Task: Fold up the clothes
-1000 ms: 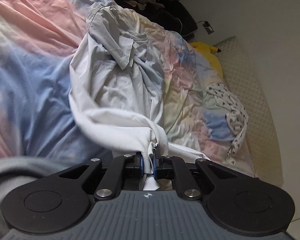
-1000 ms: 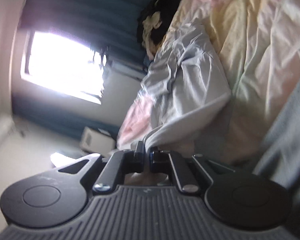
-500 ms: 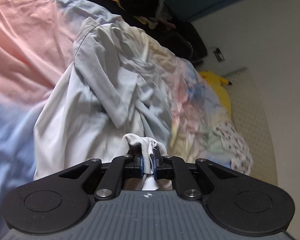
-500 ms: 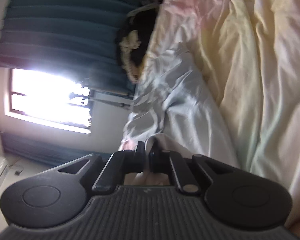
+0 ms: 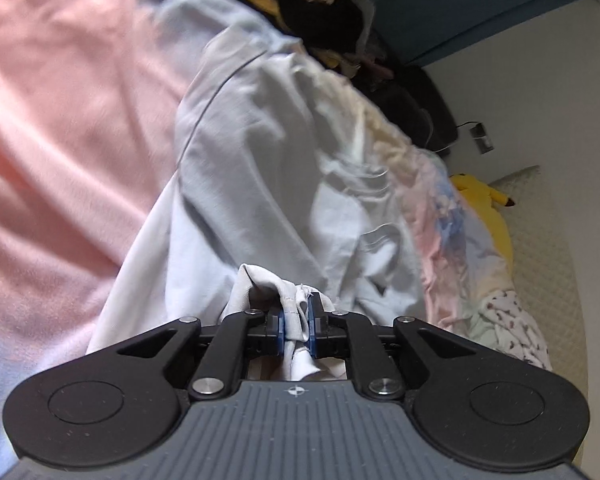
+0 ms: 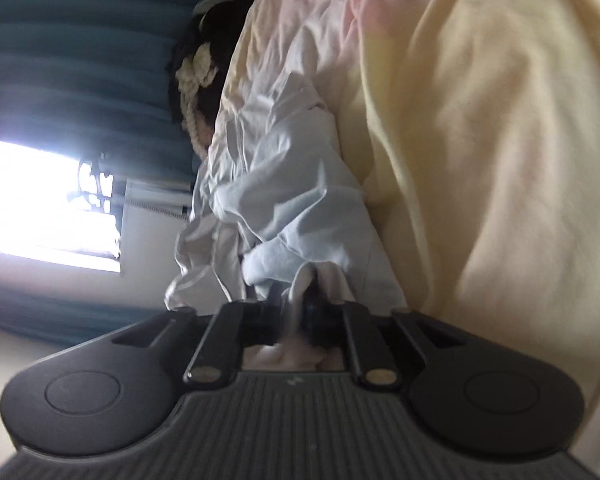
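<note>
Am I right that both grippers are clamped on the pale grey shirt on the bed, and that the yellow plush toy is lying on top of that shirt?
Not quite. Both the left gripper and right gripper are shut on the pale grey shirt, but the yellow plush toy lies apart from it, at the bed's far edge by the wall, as the left wrist view shows.

A garment is spread on the bed, a bunched edge being clamped in the left tongs at its near side. A clothes pile is seen behind it; a plush toy and a patterned cloth are placed to its right. Another fold is gripped in the right tongs.
</note>
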